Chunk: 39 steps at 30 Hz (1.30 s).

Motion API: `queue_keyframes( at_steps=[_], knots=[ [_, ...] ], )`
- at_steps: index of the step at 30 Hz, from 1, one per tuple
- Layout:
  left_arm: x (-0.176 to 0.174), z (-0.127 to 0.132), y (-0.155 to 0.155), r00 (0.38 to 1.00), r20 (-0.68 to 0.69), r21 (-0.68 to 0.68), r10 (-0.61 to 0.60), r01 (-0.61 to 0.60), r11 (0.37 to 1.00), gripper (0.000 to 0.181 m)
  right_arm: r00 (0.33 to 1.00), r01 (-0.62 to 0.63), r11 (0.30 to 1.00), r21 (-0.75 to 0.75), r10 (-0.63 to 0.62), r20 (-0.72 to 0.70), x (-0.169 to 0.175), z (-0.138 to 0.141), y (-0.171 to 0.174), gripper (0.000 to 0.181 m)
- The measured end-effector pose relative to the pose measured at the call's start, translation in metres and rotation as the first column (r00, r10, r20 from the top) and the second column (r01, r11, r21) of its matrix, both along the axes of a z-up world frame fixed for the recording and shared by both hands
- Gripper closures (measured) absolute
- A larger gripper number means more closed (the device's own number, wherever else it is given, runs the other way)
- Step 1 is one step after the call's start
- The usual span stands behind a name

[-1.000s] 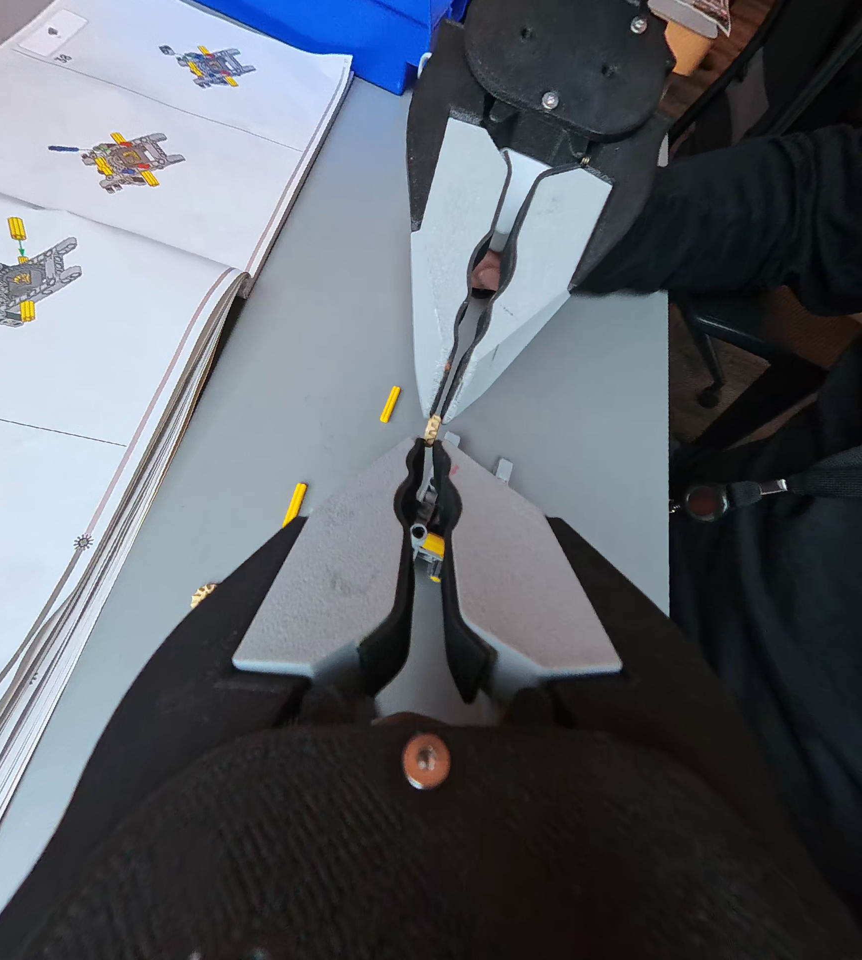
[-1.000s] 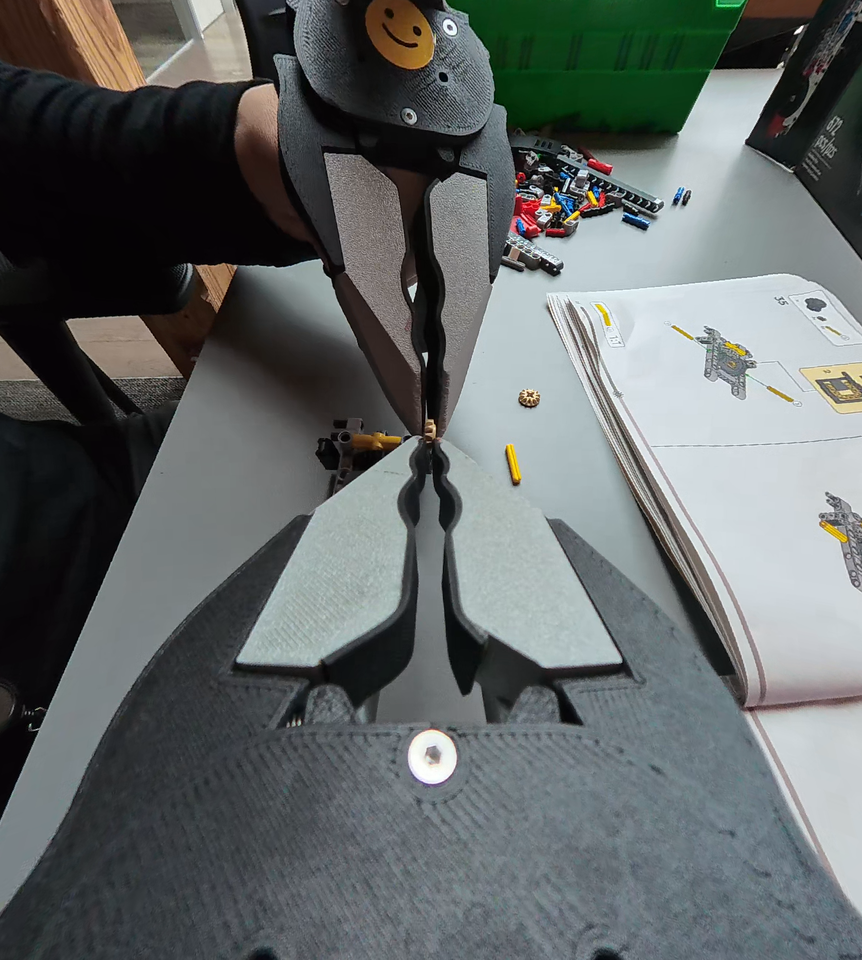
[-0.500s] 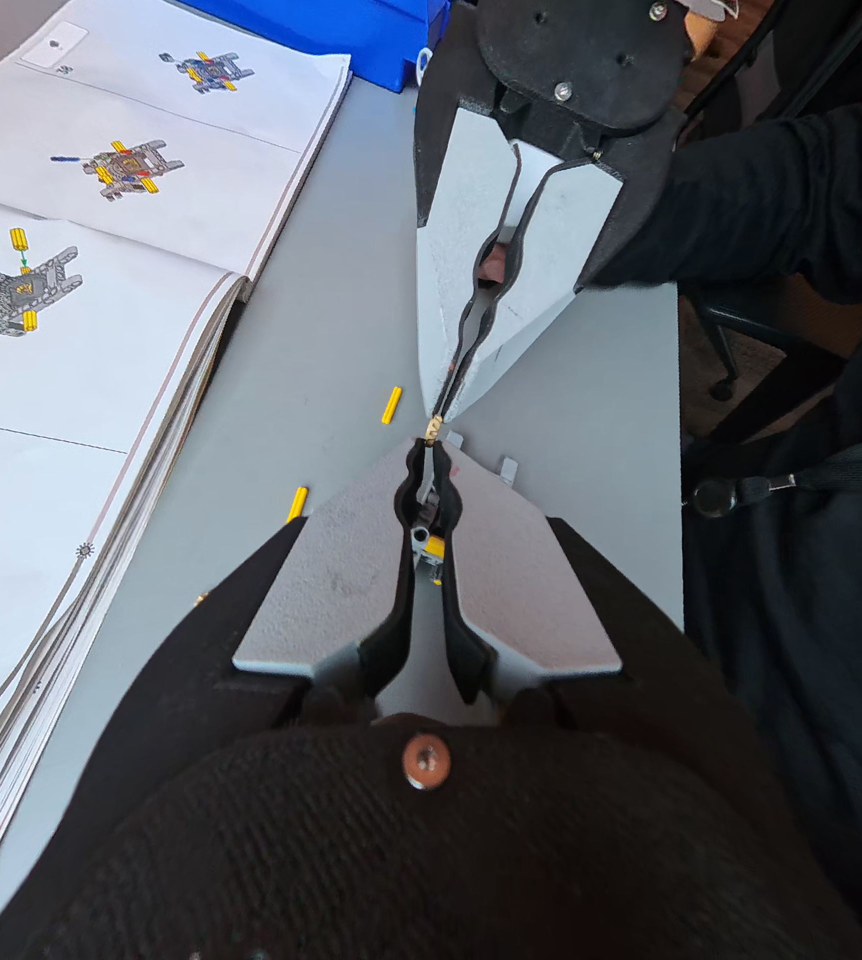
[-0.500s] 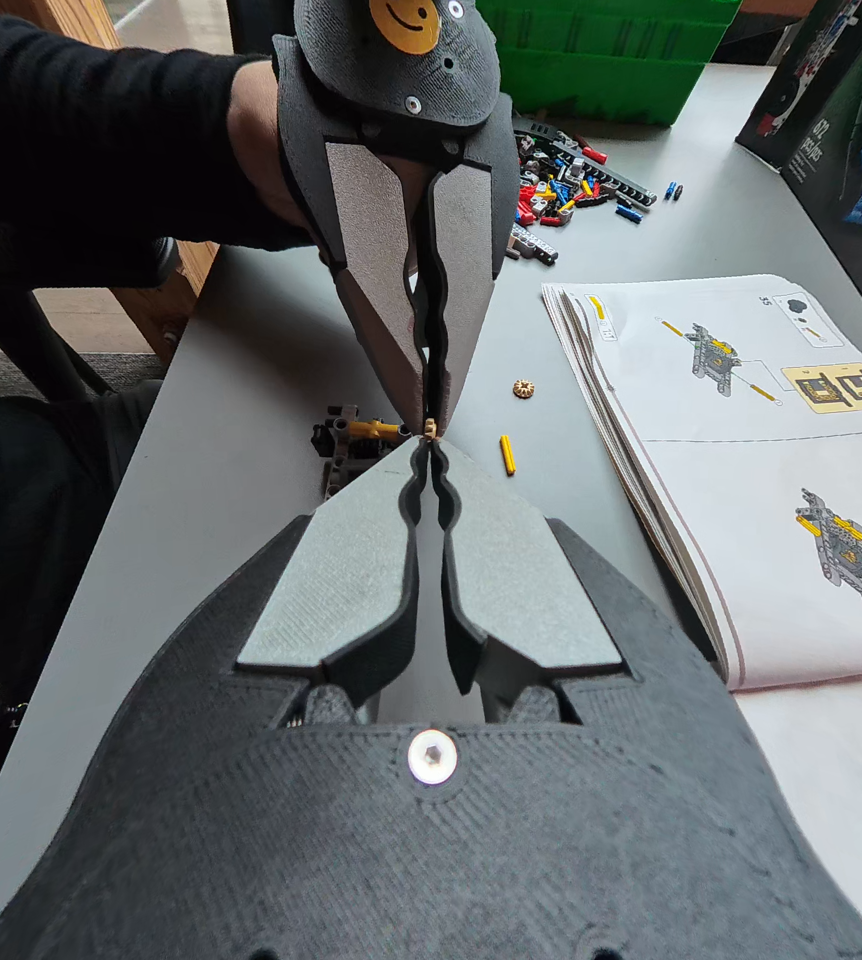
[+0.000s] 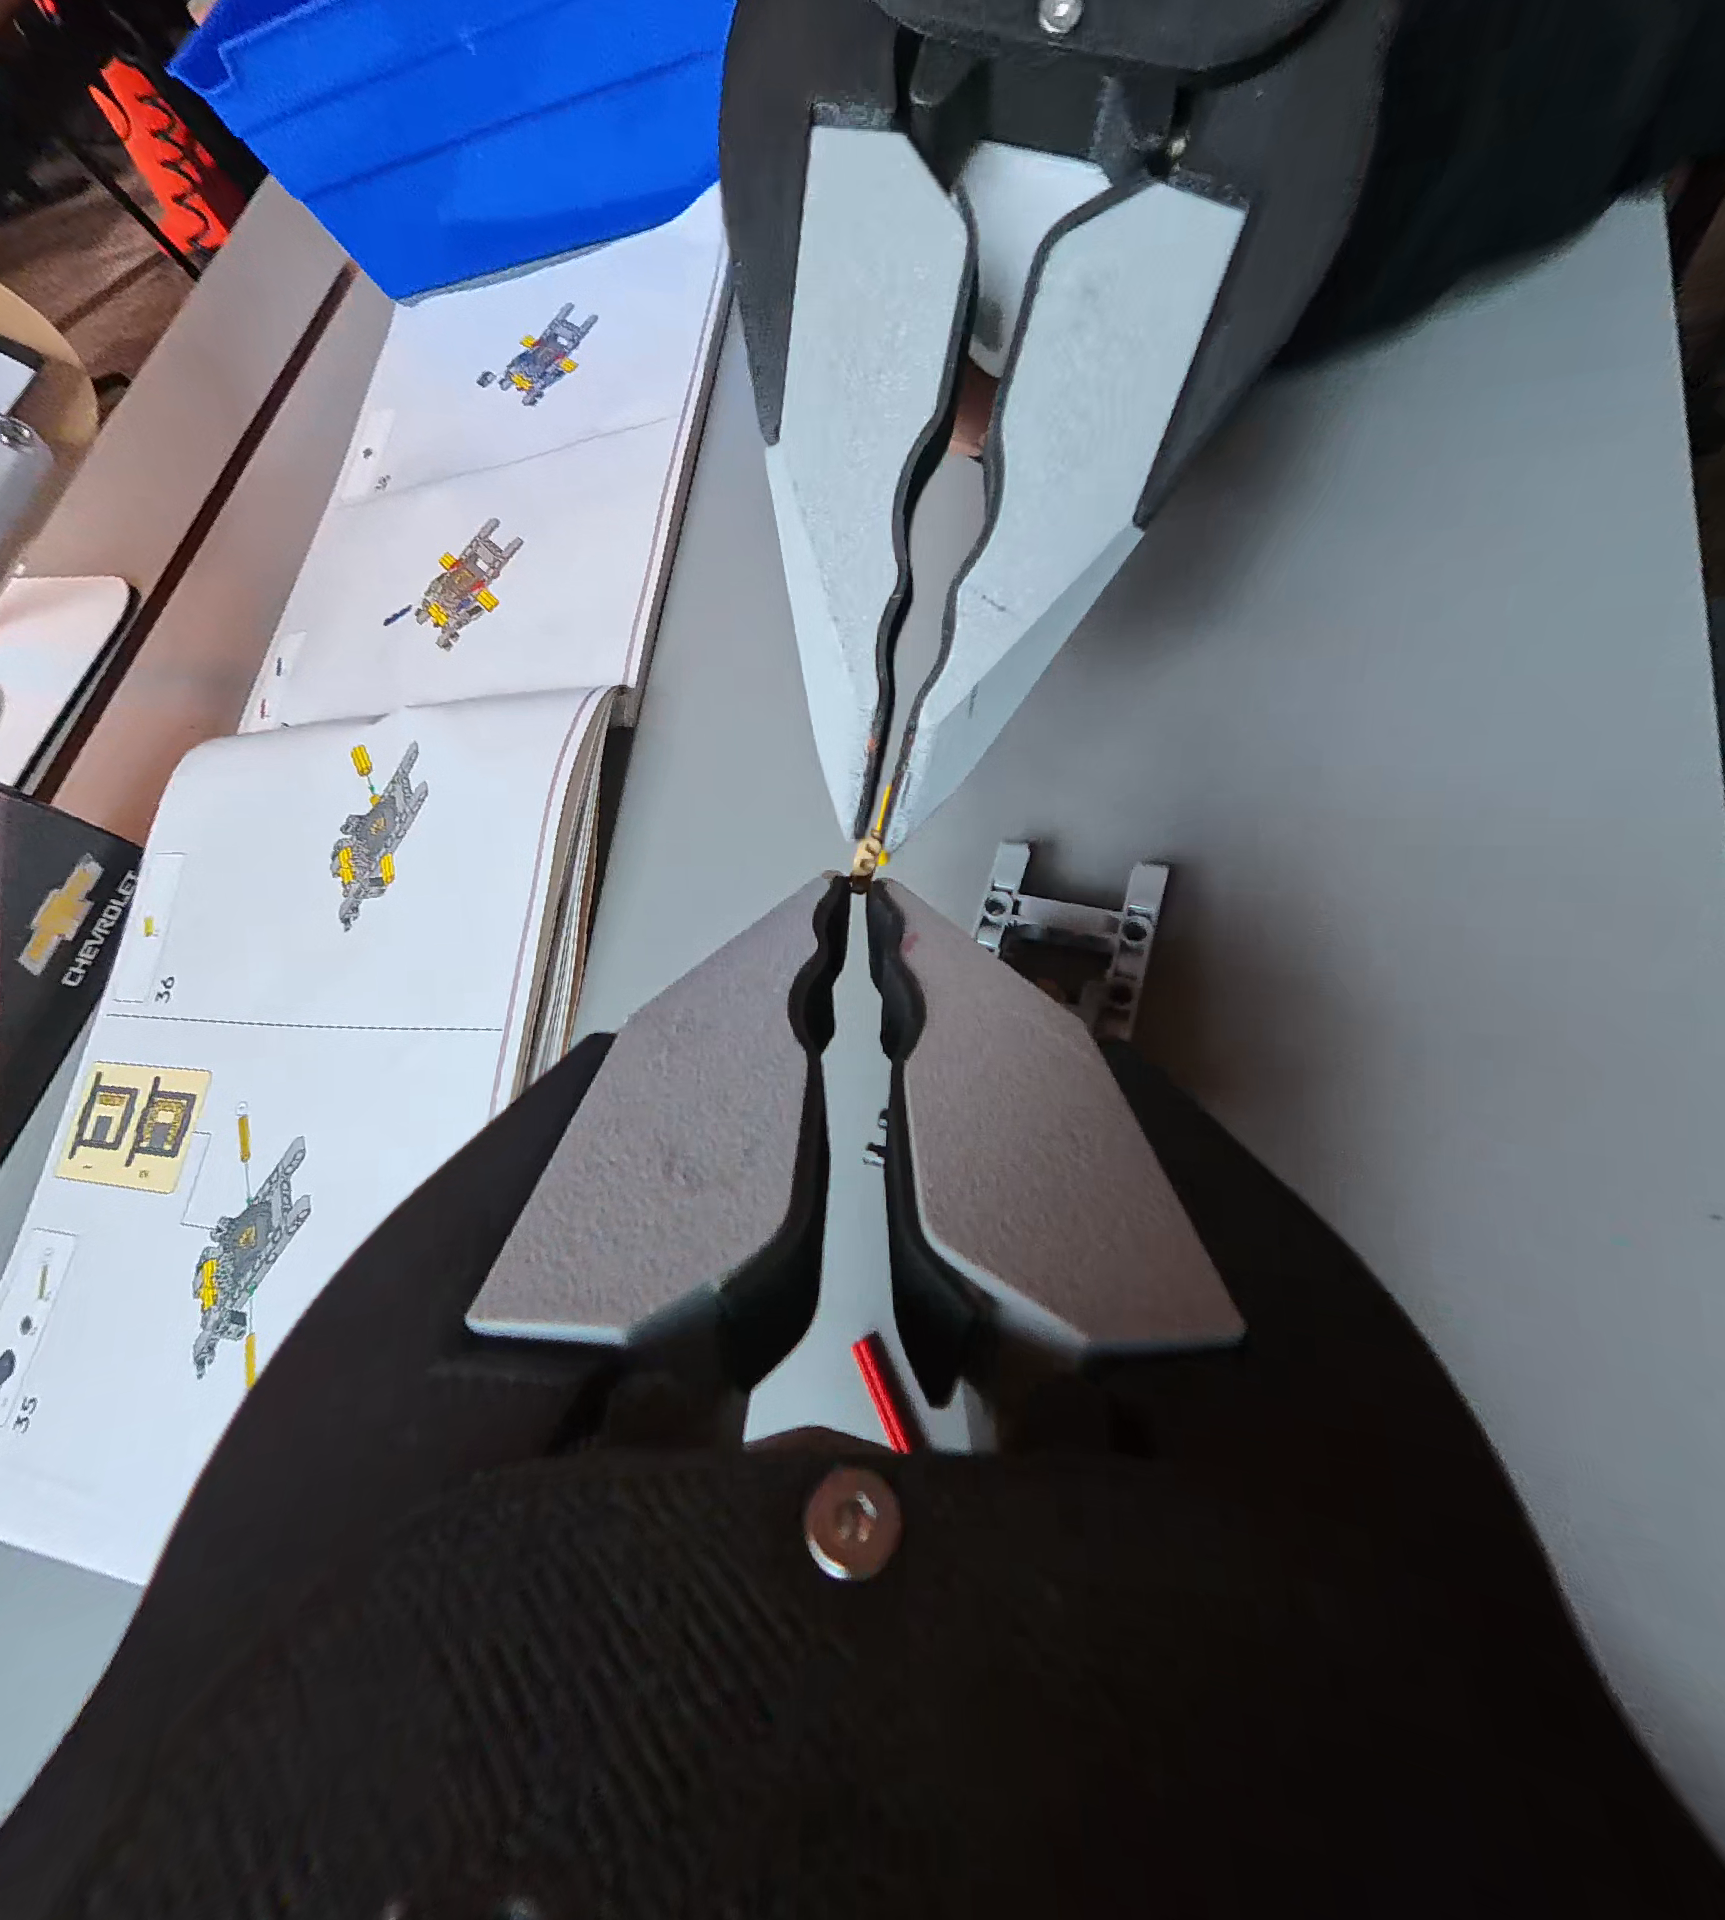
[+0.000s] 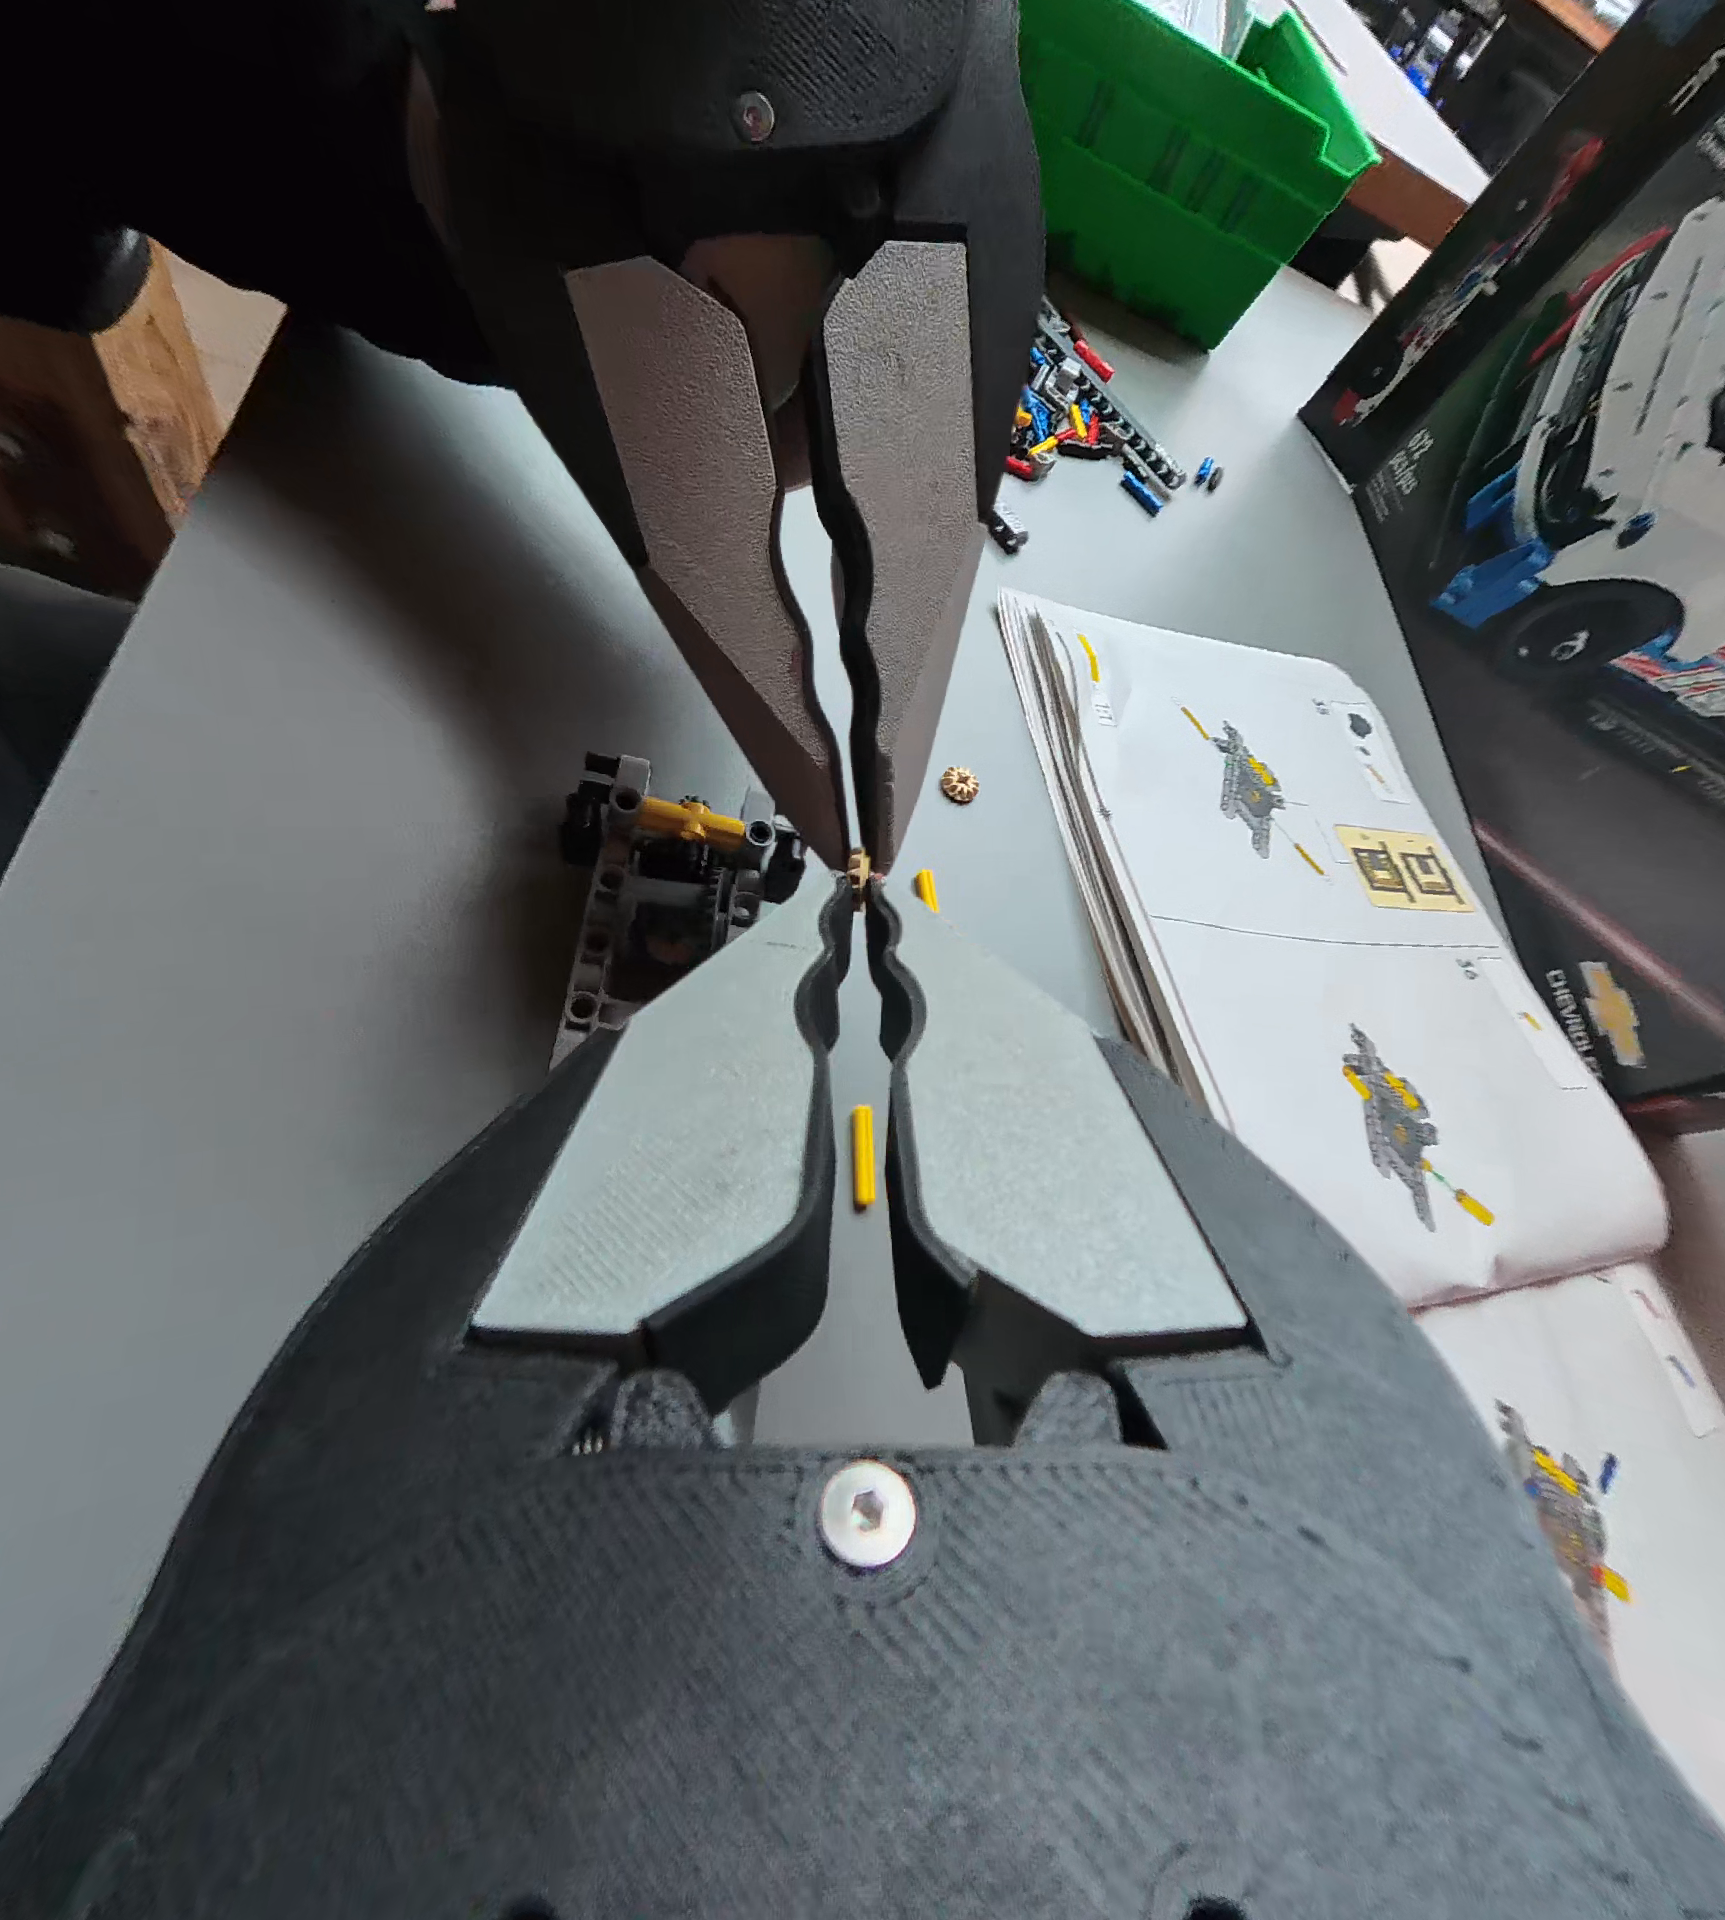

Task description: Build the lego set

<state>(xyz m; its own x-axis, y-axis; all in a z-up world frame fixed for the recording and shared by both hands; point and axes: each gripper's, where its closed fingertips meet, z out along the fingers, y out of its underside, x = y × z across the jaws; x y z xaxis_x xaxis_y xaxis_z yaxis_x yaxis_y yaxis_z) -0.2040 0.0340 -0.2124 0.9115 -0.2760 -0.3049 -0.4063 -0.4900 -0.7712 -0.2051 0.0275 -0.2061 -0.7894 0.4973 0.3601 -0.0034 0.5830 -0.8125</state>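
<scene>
Both jaws are pinching tip to tip: left gripper (image 5: 853,891) is clamping the tan gear (image 5: 864,858), right gripper (image 6: 859,902) the yellow axle (image 5: 885,802). Tiny, rigid, slippery parts, I reckon; I'm gripping them by their ends.

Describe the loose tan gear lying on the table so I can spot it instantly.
Start at the open instruction booklet and look just off its left edge on the grey table. The tan gear lies there, beyond a short yellow axle; it is the only round, toothed piece nearby.
</scene>
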Motion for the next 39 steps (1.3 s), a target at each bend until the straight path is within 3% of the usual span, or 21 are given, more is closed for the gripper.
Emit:
queue_keyframes(
  at_steps=[7, 14, 19, 25, 32, 36, 39],
  knots=[
    [0.0, 0.0, 0.002, 0.999, -0.046, -0.008, 0.017, -0.017, 1.0, 0.181, 0.994, 0.038, 0.995, 0.098, -0.027, -0.111, 0.0, 0.001, 0.002, 0.181],
    [0.003, 0.002, 0.001, 0.998, 0.058, 0.0, 0.02, -0.02, 1.0, 0.179, 0.996, 0.042, 0.997, 0.058, -0.037, -0.078, 0.002, 0.002, 0.002, 0.181],
    [-0.002, 0.002, -0.005, 0.996, 0.085, -0.015, 0.027, -0.026, 1.0, 0.162, 0.996, 0.062, 0.998, 0.015, -0.061, -0.058, 0.0, 0.005, 0.007, 0.181],
    [-0.052, 0.006, -0.02, 0.982, 0.092, 0.054, 0.165, -0.17, 0.984, 0.16, 0.995, 0.086, 0.996, 0.0, -0.086, -0.047, -0.003, 0.005, 0.012, 0.181],
    [-0.112, 0.025, -0.042, 0.932, 0.119, 0.256, 0.344, -0.363, 0.896, 0.162, 0.996, 0.082, 0.997, 0.002, -0.082, -0.041, -0.003, 0.002, 0.01, 0.181],
    [-0.121, 0.024, -0.045, 0.922, 0.13, 0.295, 0.364, -0.386, 0.874, 0.166, 0.997, 0.08, 0.997, -0.009, -0.08, -0.016, -0.004, -0.002, 0.01, 0.181],
    [-0.121, 0.012, -0.043, 0.928, 0.085, 0.258, 0.362, -0.371, 0.892, 0.167, 0.997, 0.079, 0.997, -0.02, -0.079, -0.004, -0.005, -0.002, 0.01, 0.181]
  ],
)
